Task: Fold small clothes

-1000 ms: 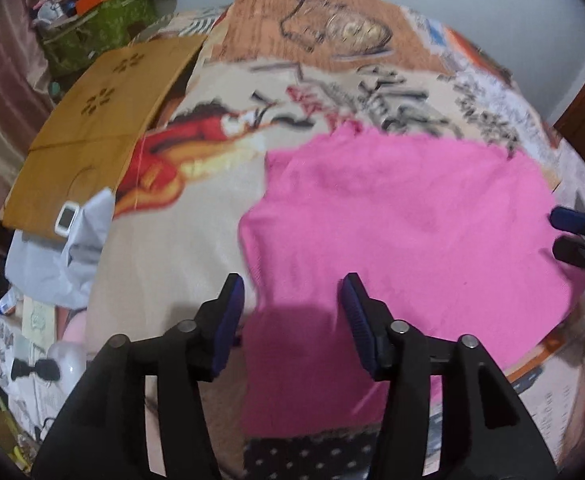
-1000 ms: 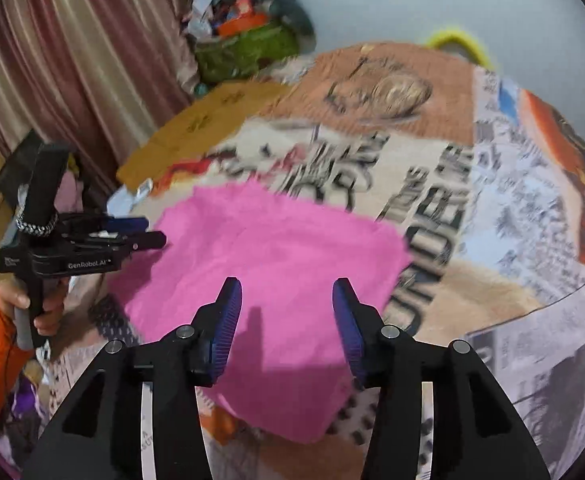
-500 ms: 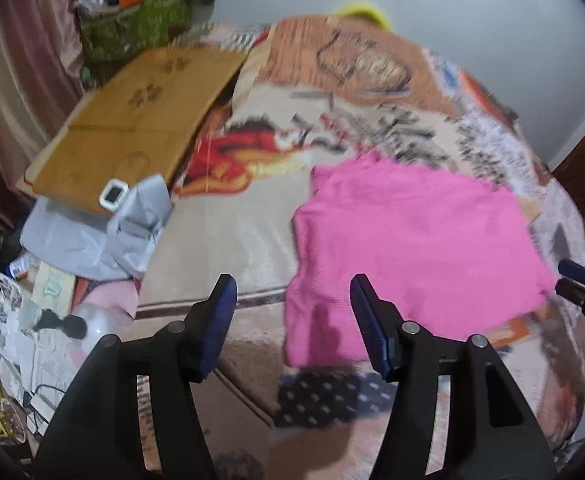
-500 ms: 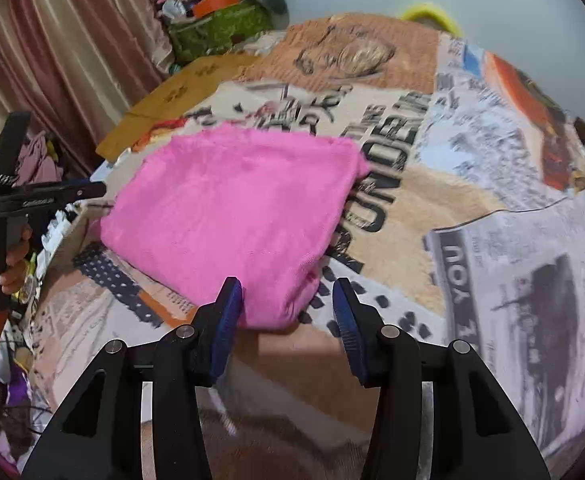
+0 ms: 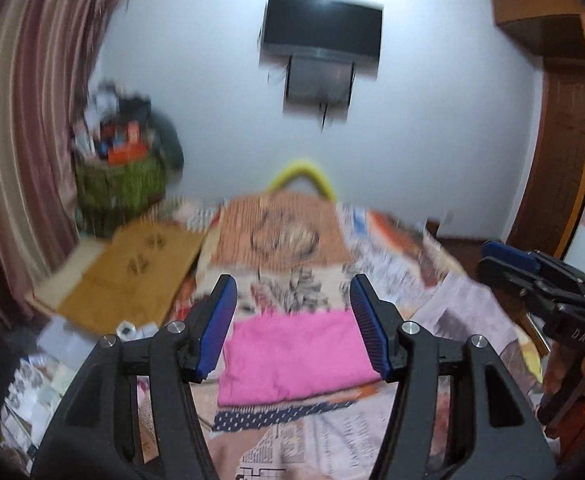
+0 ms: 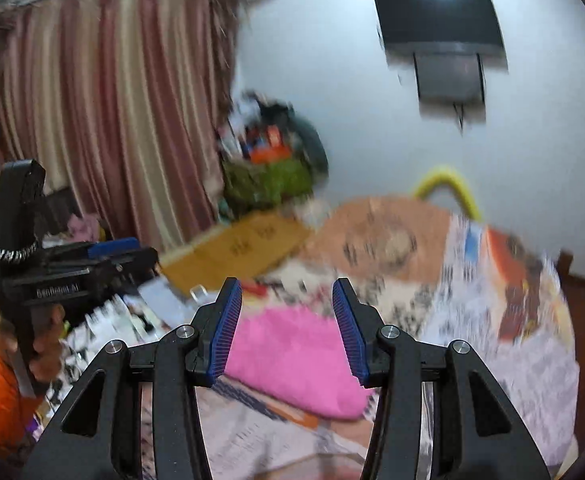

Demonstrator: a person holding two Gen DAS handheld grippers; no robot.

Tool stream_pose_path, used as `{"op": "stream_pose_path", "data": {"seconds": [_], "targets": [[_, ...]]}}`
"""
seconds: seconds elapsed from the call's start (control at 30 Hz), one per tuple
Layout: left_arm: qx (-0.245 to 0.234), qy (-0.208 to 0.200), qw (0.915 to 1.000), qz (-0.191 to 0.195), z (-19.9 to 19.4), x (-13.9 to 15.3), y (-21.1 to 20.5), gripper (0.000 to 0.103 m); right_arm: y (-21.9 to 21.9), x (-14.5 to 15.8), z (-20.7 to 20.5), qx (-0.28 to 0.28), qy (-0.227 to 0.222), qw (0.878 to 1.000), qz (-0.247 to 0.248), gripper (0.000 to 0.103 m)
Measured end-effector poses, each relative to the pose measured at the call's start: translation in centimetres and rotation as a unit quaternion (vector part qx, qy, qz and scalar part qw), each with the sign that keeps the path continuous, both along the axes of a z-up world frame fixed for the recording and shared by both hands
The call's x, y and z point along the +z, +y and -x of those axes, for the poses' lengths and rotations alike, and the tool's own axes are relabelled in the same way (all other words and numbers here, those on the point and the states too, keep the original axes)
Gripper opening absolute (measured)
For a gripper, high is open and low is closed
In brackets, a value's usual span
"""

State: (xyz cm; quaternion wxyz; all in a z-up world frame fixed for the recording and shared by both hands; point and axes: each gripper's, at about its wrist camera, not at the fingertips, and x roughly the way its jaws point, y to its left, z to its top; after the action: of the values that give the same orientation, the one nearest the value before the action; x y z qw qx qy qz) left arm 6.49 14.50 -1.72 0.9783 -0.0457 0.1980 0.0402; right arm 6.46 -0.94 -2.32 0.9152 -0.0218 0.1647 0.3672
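Note:
A folded pink garment (image 5: 296,356) lies flat on the printed bedspread (image 5: 284,236); it also shows in the right wrist view (image 6: 292,356). My left gripper (image 5: 292,300) is open and empty, held back and above the garment. My right gripper (image 6: 287,304) is open and empty, also raised clear of the cloth. Each gripper shows in the other's view: the right one at the right edge (image 5: 532,276), the left one at the left (image 6: 104,256). Both views are motion-blurred.
A flat cardboard sheet (image 5: 128,276) lies at the bed's left side, with clutter on the floor below it (image 5: 52,356). A green basket of items (image 5: 120,184) stands by the striped curtain (image 6: 104,112). A TV (image 5: 320,28) hangs on the far wall. A wooden door (image 5: 564,140) is at the right.
Both grippers have pulled back and tilted up from the pink garment, so the wall and TV now show. The garment lies still and folded on the bed.

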Motion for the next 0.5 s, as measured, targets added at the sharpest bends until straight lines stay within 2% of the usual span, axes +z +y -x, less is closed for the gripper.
{"op": "stream_pose_path", "data": {"seconds": [0.17, 0.3, 0.37, 0.4, 0.43, 0.5], "targets": [[0.019, -0.069, 0.997, -0.029, 4.8, 2.4, -2.9, 0.059, -0.6, 2.1, 4.4, 0.0, -0.066, 0.998, -0.02, 0.044], [0.025, -0.101, 0.9941, -0.033, 7.4, 2.9, -4.6, 0.062, -1.3, 2.6, 7.1, -0.002, -0.093, 0.995, -0.037, 0.044], [0.025, -0.109, 0.9933, -0.03, 8.5, 2.8, -5.2, 0.069, -1.7, 2.5, 8.1, -0.008, -0.1, 0.994, -0.046, 0.048], [0.026, -0.113, 0.9927, -0.031, 8.9, 2.7, -5.4, 0.072, -1.8, 2.4, 8.1, -0.011, -0.102, 0.994, -0.049, 0.055], [0.029, -0.115, 0.9923, -0.034, 9.3, 2.6, -5.6, 0.079, -2.0, 2.3, 8.5, -0.017, -0.106, 0.993, -0.052, 0.06], [0.036, -0.119, 0.9915, -0.039, 9.8, 2.4, -6.0, 0.09, -2.2, 2.2, 9.1, -0.024, -0.111, 0.992, -0.05, 0.065]]}}
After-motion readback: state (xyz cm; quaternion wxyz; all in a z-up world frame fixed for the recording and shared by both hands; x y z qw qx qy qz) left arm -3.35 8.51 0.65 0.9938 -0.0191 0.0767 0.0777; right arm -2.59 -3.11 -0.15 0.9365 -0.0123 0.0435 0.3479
